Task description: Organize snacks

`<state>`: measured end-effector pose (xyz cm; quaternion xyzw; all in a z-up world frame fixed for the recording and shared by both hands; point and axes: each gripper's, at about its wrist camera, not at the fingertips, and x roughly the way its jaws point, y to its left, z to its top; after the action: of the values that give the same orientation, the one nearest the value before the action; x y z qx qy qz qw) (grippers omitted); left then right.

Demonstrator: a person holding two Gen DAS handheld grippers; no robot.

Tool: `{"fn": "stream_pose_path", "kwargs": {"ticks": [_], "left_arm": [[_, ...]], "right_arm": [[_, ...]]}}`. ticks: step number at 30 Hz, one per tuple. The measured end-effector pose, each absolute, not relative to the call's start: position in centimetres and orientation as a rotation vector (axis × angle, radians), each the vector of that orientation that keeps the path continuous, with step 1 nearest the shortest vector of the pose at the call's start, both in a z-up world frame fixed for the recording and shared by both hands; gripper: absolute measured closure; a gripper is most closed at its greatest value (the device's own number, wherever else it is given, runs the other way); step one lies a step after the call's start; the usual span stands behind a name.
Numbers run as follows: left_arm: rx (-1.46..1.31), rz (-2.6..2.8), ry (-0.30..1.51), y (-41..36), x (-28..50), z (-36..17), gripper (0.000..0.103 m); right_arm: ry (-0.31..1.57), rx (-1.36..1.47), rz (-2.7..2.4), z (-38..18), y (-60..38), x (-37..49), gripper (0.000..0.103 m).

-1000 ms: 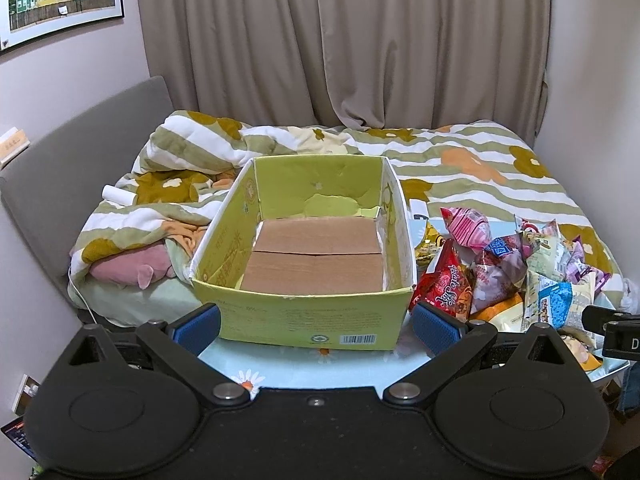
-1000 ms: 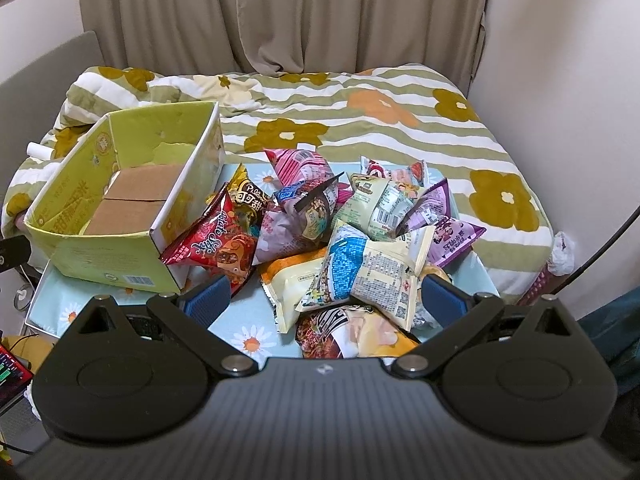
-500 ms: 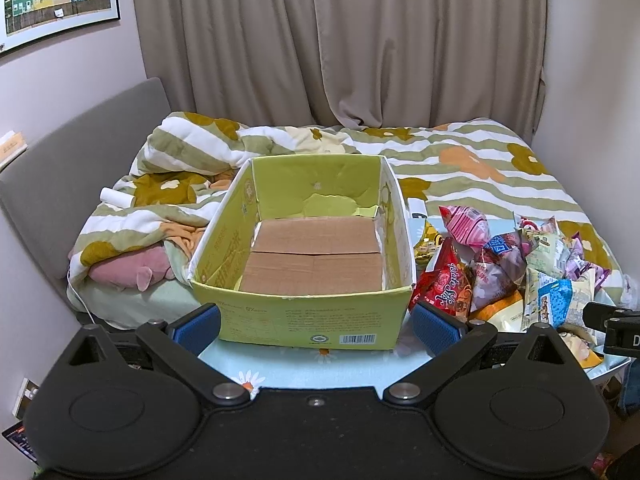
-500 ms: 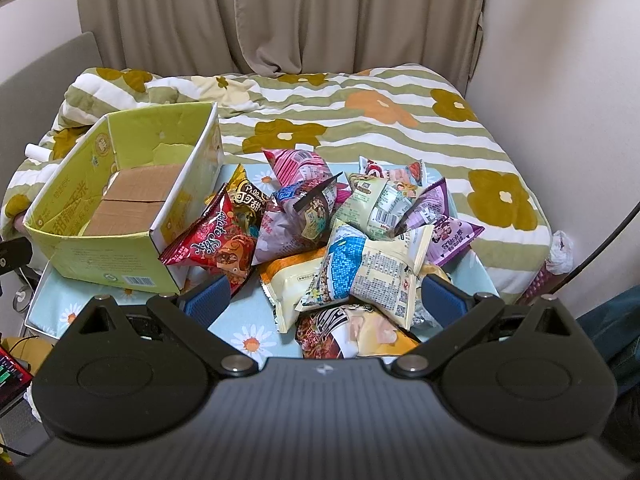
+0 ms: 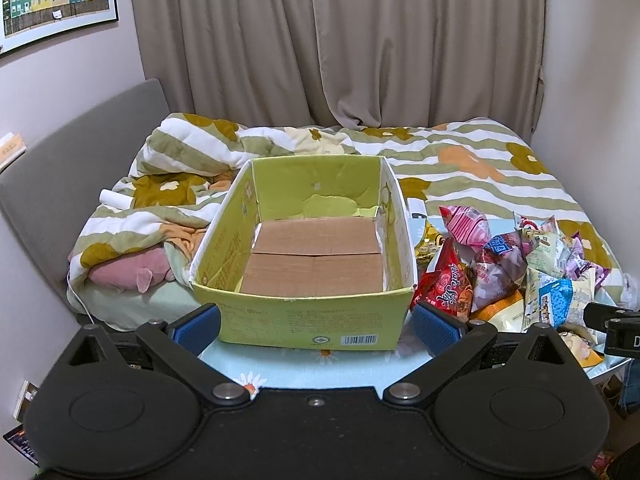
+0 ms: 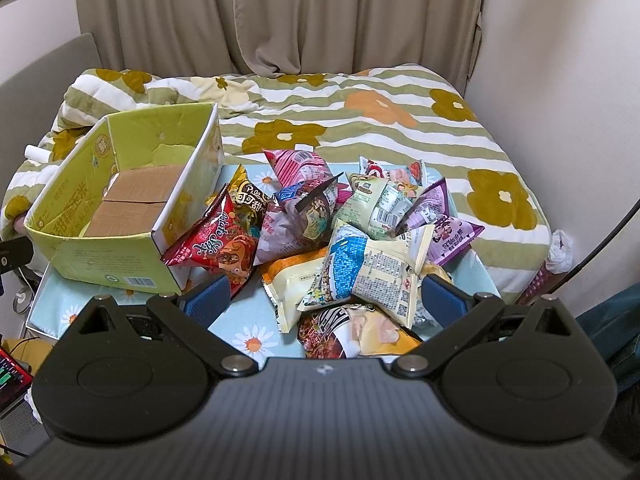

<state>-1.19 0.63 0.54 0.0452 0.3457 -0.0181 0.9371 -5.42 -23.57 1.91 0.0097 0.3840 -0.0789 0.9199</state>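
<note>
An open yellow-green cardboard box (image 5: 308,326) with a bare brown bottom stands on a small daisy-print table (image 5: 360,364); it also shows in the right wrist view (image 6: 100,256). A pile of several snack bags lies right of it, with a red bag (image 6: 218,246) leaning on the box, a blue-and-cream bag (image 6: 372,270) in front and a pink striped bag (image 6: 298,166) behind. My left gripper (image 5: 316,326) is open and empty in front of the box. My right gripper (image 6: 324,300) is open and empty just before the pile.
The table stands against a bed with a striped flower quilt (image 6: 360,120). A pink plush toy (image 5: 124,276) lies left of the box. Curtains (image 5: 340,40) hang behind, and a wall (image 6: 560,80) is close on the right. A laptop corner (image 6: 12,380) shows at lower left.
Both grippers have drifted slightly; the views shift a little. Nothing was taken hold of or moved.
</note>
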Motion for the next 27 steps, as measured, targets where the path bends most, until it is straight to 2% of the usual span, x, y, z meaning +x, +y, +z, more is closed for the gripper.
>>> {"fn": "stream_pose_path", "kwargs": {"ticks": [18,27], "left_arm": [[0.103,-0.081,0.715,0.9,-0.6,0.9,0.0],[0.12,-0.258,0.718,-1.5,1.0,-0.2,0.0]], "right_arm": [[0.782,0.048,-0.194,2.7,-23.4,-5.7,0.0],[0.759,0.132,-0.304,2.3,-27.1,-5.5,0.0]]}}
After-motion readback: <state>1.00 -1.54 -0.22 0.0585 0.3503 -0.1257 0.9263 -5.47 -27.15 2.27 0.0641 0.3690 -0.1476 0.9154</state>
